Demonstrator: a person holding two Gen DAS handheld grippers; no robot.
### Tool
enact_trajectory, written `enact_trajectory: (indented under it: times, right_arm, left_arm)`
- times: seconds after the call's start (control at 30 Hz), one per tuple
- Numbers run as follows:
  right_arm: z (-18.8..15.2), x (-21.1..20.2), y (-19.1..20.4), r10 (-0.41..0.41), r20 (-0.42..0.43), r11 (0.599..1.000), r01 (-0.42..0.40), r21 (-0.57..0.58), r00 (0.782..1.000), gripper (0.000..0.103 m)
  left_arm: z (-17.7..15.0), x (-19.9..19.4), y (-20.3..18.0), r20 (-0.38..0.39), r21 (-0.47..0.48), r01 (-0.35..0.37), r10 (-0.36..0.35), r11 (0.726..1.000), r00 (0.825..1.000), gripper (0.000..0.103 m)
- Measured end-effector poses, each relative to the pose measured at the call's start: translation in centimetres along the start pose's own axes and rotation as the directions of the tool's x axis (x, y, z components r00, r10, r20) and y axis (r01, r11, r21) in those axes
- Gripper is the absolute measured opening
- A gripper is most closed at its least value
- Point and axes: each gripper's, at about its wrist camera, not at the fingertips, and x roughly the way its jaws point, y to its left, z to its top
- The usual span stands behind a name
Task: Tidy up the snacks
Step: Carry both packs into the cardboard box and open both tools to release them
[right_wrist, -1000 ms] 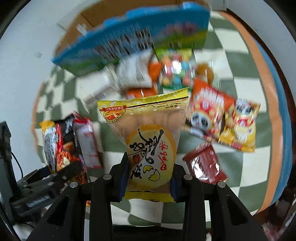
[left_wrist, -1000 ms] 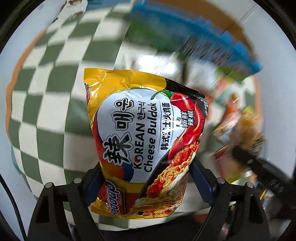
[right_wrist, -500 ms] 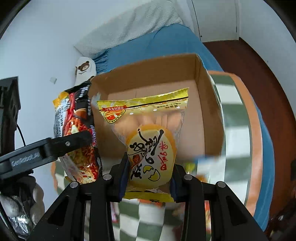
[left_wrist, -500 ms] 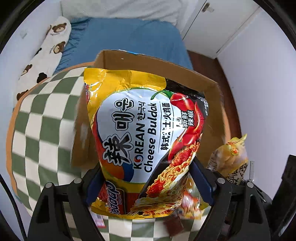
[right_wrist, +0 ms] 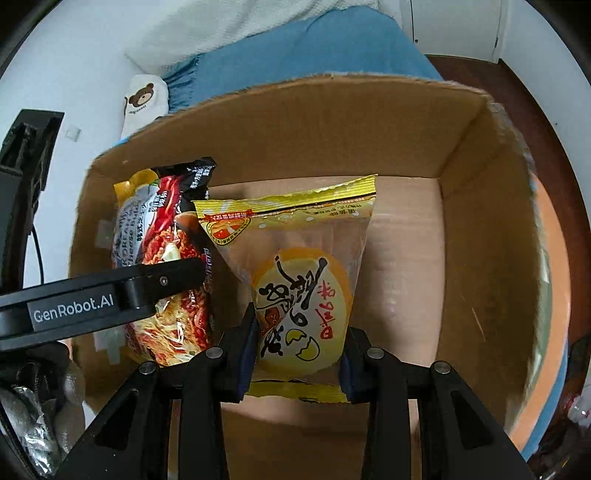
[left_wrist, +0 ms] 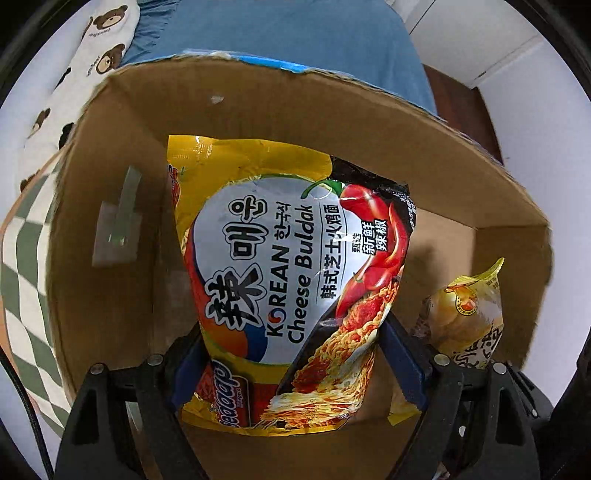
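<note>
My left gripper (left_wrist: 291, 363) is shut on a Korean Cheese Buldak noodle packet (left_wrist: 288, 273), yellow, white and red, held inside an open cardboard box (left_wrist: 110, 177). My right gripper (right_wrist: 297, 352) is shut on a clear-and-yellow egg snack bag (right_wrist: 301, 284), also down inside the box (right_wrist: 487, 229). In the right wrist view the noodle packet (right_wrist: 162, 266) hangs to the left with one left gripper finger (right_wrist: 110, 295) across it. In the left wrist view the egg snack bag (left_wrist: 469, 317) shows at the right. The two packs hang side by side above the bare box floor.
The box stands on a green-and-white checked cloth (left_wrist: 22, 258) with an orange border (right_wrist: 550, 332). Behind it lie a blue bedspread (left_wrist: 288, 33) and a white bear-print pillow (left_wrist: 92, 48). White walls and a dark wooden floor (right_wrist: 517, 81) lie beyond.
Both grippers have swept from above the scattered snacks on the checked cloth to over the box, then sunk into it with their packs still held.
</note>
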Motion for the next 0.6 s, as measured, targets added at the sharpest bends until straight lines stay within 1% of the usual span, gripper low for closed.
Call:
enact_trajectory:
  times: [0.13,0.2,0.23,0.27,0.3,0.33,0.47,0.6]
  right_arm:
    - [1.1,1.9,-0.1,0.004,-0.012,1.0,-0.004,-0.006,1.0,0.039]
    - [1.6,2.8,-0.1,0.009,-0.027,1.0,-0.009,0.001,1.0,0.041]
    - [1.8,3.2,-0.2,0.002,-0.032,1.0,-0.002,0.006,0.999,0.051]
    - [1.8,3.4,-0.2,-0.008,-0.037,1.0,0.009,0.006,0.999,0.075]
    - [1.9,3.5,-0.4,-0.014,-0.044,1.0,0.014,0.005,0.999,0.087]
    - [1.9,3.5,-0.6,-0.011,-0.041,1.0,0.011,0.007,0.999,0.095]
    - [1.6,2.7,-0.6,-0.018,-0.033,1.0,0.018,0.006,0.999,0.095]
    - [0.6,0.1,-0.5,-0.04,0.02,0.999,0.04,0.01,0.999,0.095]
  left_arm:
    - [0.3,0.7,-0.7,-0.018,0.006,-0.022,0.022,1.0,1.0,0.086]
    - [0.2,1.0,-1.1,-0.027,0.01,-0.01,0.01,1.0,1.0,0.086]
    - [0.0,0.9,-1.4,-0.024,0.017,-0.006,0.007,1.0,1.0,0.086]
    - [-0.1,0.8,-1.6,-0.016,0.022,-0.013,0.014,1.0,1.0,0.086]
    - [-0.1,0.8,-1.7,-0.013,0.026,-0.018,0.018,1.0,1.0,0.086]
    - [-0.4,0.6,-1.7,-0.013,0.026,-0.01,0.011,1.0,1.0,0.086]
    - [-1.8,-1.3,-2.0,0.022,0.024,0.019,-0.019,1.0,1.0,0.086]
    - [-3.9,-3.7,-1.4,0.075,0.022,0.039,-0.04,0.999,0.996,0.086]
